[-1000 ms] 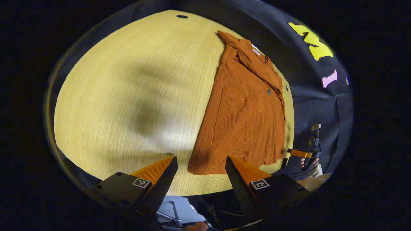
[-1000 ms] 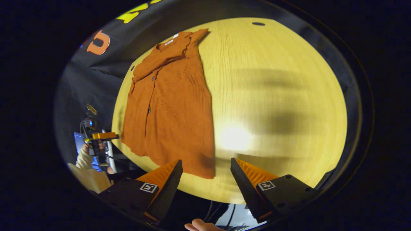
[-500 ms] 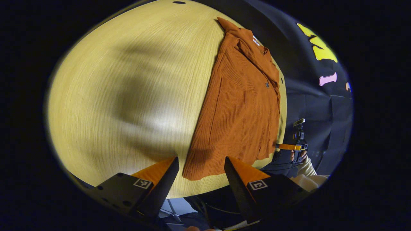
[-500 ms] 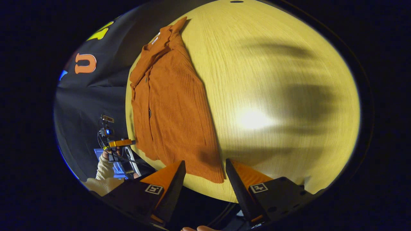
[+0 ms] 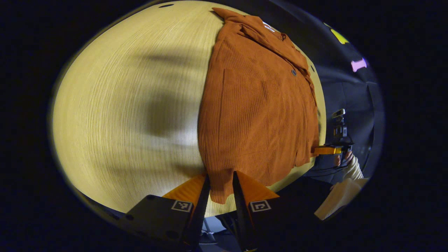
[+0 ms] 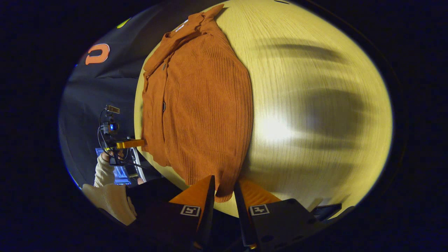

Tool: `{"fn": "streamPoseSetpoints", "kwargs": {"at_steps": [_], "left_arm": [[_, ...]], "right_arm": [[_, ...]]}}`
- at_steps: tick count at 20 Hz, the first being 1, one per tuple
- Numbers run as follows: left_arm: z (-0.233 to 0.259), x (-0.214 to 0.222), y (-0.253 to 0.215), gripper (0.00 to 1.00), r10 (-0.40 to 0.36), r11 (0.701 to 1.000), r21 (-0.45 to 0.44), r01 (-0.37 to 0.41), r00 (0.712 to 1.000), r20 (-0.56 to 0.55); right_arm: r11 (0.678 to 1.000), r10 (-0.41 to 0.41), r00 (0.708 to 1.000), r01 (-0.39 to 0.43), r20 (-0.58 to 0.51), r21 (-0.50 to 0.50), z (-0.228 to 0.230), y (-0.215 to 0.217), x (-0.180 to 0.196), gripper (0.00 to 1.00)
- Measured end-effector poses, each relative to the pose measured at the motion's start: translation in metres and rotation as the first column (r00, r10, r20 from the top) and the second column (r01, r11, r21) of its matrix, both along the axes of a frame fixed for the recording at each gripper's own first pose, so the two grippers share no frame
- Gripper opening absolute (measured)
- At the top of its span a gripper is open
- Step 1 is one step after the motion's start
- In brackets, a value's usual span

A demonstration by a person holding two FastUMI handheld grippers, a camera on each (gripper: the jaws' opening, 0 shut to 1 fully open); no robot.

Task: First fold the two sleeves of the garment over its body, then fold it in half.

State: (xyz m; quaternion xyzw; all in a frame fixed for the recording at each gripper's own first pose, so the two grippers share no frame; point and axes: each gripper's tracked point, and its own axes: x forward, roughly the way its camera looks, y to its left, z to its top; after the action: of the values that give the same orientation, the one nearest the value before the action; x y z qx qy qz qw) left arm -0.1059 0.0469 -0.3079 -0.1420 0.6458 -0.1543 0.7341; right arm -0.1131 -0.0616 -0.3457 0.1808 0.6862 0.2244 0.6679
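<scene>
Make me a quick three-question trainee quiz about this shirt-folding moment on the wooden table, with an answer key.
1. True or false: the rust-orange ribbed button shirt lies flat on the pale wooden table.
2. What does the left gripper close on? A) collar B) bottom hem corner C) button
3. Fill in: the right gripper pinches the shirt's other ____ corner.

Key: 1 true; 2 B; 3 hem.

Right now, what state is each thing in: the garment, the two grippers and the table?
Garment: flat on the table, sleeves folded in, not yet halved.
Left gripper: shut on the garment's hem corner.
Right gripper: shut on the other hem corner.
Table: bare wood beside the garment.
</scene>
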Motion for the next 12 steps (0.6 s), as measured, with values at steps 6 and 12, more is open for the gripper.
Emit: {"fn": "streamPoseSetpoints", "kwargs": {"at_steps": [6, 12], "left_arm": [[-0.001, -0.005, 0.010, 0.09, 0.056, 0.980, 0.188, -0.060, 0.998, 0.027], [-0.005, -0.009, 0.010, 0.05, -0.140, 0.883, 0.456, 0.109, 0.989, 0.036]], "right_arm": [[0.992, 0.090, 0.993, -0.082, 0.078, -0.094, -0.008, -0.003, -0.003, 0.14], [0.986, 0.122, 0.989, -0.110, 0.088, -0.127, -0.007, 0.005, -0.006, 0.13]]}}
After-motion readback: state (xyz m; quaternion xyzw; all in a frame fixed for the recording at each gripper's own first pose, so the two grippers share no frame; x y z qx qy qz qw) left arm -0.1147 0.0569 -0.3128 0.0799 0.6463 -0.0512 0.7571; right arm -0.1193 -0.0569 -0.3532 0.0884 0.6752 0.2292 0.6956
